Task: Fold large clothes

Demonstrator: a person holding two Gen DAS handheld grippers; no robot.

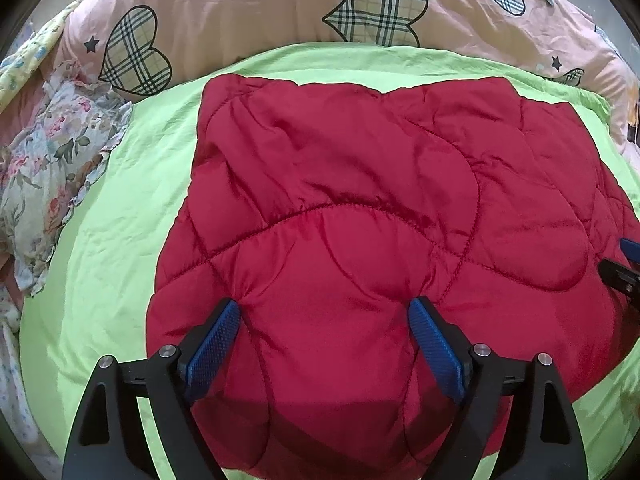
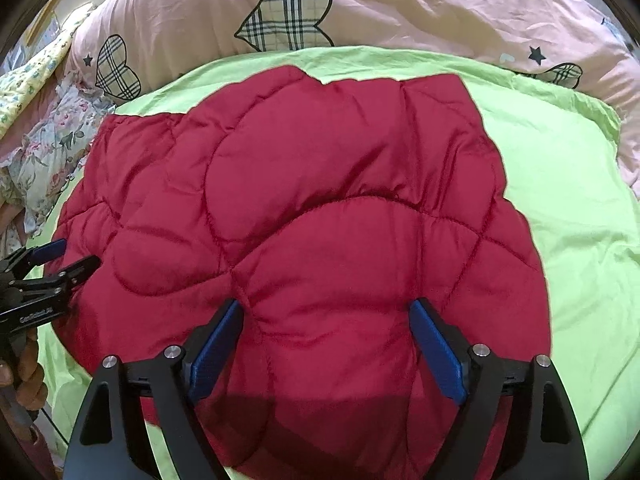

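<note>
A red quilted puffer jacket [image 1: 360, 208] lies spread flat on the lime-green sheet [image 1: 120, 220]; it also fills the right wrist view [image 2: 312, 200]. My left gripper [image 1: 326, 308] is open, its blue pads over the jacket's near left part, holding nothing. My right gripper [image 2: 326, 308] is open over the jacket's near right part, holding nothing. The left gripper also shows at the left edge of the right wrist view [image 2: 68, 256], open at the jacket's left edge. The right gripper's tips show at the right edge of the left wrist view [image 1: 624, 260].
A pink duvet with plaid hearts [image 1: 280, 4] lies bunched behind the green sheet [image 2: 568, 200]. A floral cloth [image 1: 52, 168] and a yellow patterned fabric [image 1: 24, 64] lie at the left. A hand [image 2: 24, 376] holds the left gripper.
</note>
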